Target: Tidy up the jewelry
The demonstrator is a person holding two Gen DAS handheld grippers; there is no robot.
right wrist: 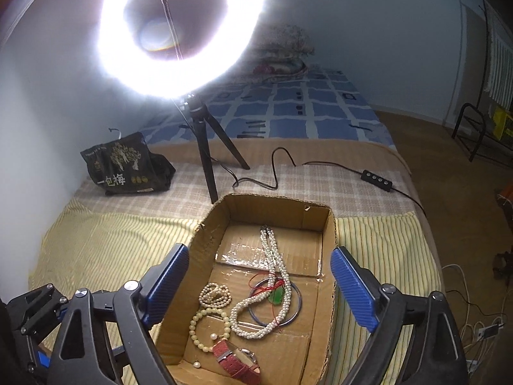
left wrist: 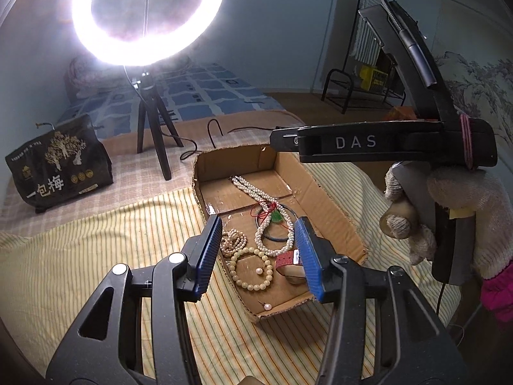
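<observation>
**Both grippers clear above the box: choosing the next move**

Nearest, left gripper point(left wrist: 259, 253) hovering over the cardboard box point(right wrist: 327, 337) with fingers point(left wrist: 208, 253) partly spread, nothing between them. Right gripper point(right wrist: 259, 292) likewise above the box, fingers point(right wrist: 352, 292) spread wide and empty, held in a gloved hand point(left wrist: 449, 218).

Inside, at the near end: a loose pearl earring point(right wrist: 196, 365) and a red-strapped watch point(right wrist: 237, 364). Just beyond, a cream bead bracelet point(right wrist: 210, 327) with a second earring inside its loop. Further in, a small coiled strand point(right wrist: 214, 295) on the left, a long pearl necklace point(right wrist: 272, 276) running toward the far wall, tangled with a green pendant point(right wrist: 277, 295) on red cord and lying across a thin bangle point(right wrist: 296, 304).

Judged complete or nearly so, everything already boxed. Best to lift straight up, avoiding snagging the cord or necklace. For any tidying, better to approach one piece from above, narrow the spread first, pinch beads rather than cord.

Far off on the bedcover: a ring light point(right wrist: 179, 29) on its tripod, a black snack bag point(right wrist: 128, 166).
</observation>
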